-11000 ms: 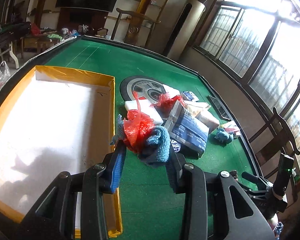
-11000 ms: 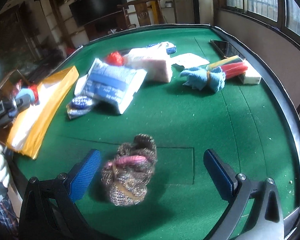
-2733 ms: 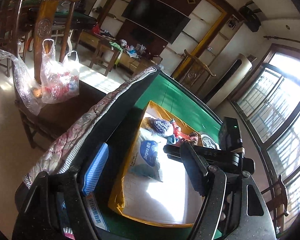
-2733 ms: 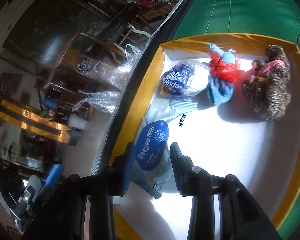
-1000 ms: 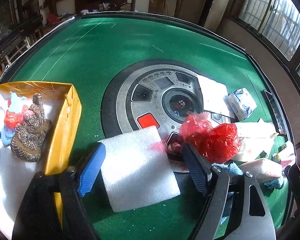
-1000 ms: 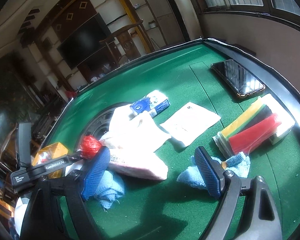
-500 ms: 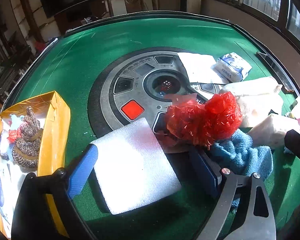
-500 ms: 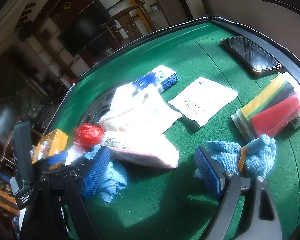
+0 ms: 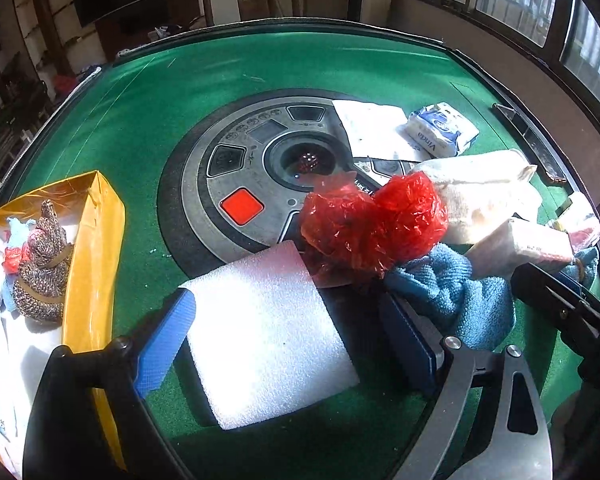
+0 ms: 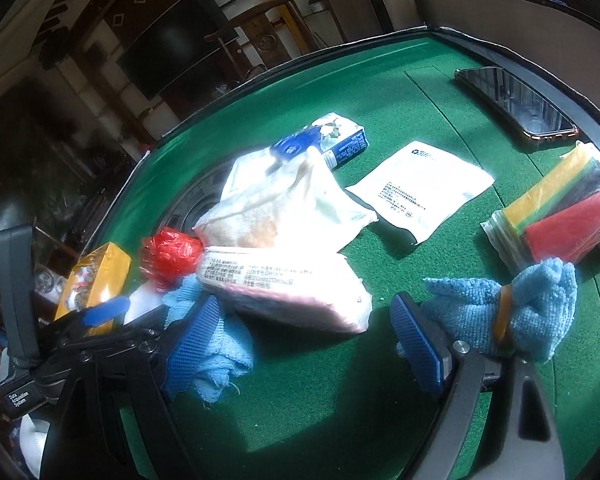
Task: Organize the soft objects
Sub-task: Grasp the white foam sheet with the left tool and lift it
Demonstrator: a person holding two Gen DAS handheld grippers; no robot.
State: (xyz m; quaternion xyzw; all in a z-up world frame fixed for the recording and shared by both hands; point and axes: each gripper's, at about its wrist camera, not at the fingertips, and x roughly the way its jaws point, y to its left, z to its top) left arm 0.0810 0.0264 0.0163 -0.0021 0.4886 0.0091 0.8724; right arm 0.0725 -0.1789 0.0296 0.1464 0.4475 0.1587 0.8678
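Observation:
My left gripper point(image 9: 288, 340) is open, its jaws on either side of a white foam square point(image 9: 268, 336) lying on the green table. A red plastic bag point(image 9: 372, 224) and a blue cloth point(image 9: 460, 300) lie just beyond it. My right gripper point(image 10: 308, 336) is open in front of a pink tissue pack point(image 10: 288, 288); its left pad rests against a blue cloth point(image 10: 220, 352), and a banded blue cloth point(image 10: 516, 308) lies by its right pad. The yellow box point(image 9: 96, 248) at the left holds a knitted bundle point(image 9: 44, 272) and other soft items.
A round grey console point(image 9: 260, 176) sits in the table's middle. A Vinda tissue pack point(image 9: 440, 128), a white pouch point(image 10: 420, 184), a whitish bag point(image 10: 284, 200), a pack of coloured cloths point(image 10: 564, 216) and a phone point(image 10: 516, 100) lie on the felt.
Both grippers have come lower and closer to the pile. The left one now straddles the foam square; the right one has neared the pink tissue pack. Both stay open.

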